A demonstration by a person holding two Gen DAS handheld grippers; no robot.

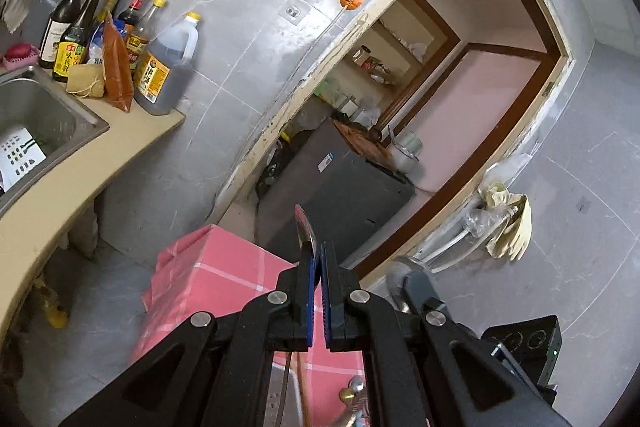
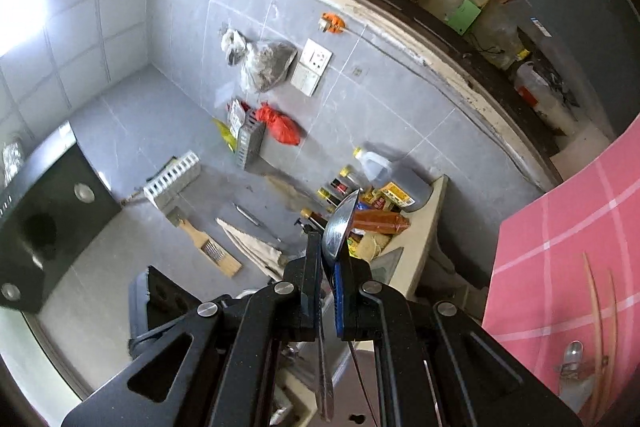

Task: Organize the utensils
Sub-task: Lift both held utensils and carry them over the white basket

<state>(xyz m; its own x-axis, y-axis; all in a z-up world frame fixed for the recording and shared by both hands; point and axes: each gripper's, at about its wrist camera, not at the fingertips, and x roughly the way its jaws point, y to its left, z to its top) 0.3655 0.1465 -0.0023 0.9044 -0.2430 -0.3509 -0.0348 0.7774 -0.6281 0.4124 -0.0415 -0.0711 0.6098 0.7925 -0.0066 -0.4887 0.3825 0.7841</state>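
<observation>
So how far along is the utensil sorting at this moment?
Nothing looks put away in these views. In hand: the left claw grips a thin metal utensil, the right claw a metal spoon. Left: chopsticks and a small spoon on the pink cloth.

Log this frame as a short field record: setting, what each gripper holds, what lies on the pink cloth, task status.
setting: grey-tiled kitchen, beige counter with steel sink and sauce bottles
left gripper: shut on a thin metal utensil, seen edge-on
right gripper: shut on a shiny metal spoon, bowl forward
pink checked cloth: wooden chopsticks, another spoon
status: both utensils held in the air, not yet placed
</observation>
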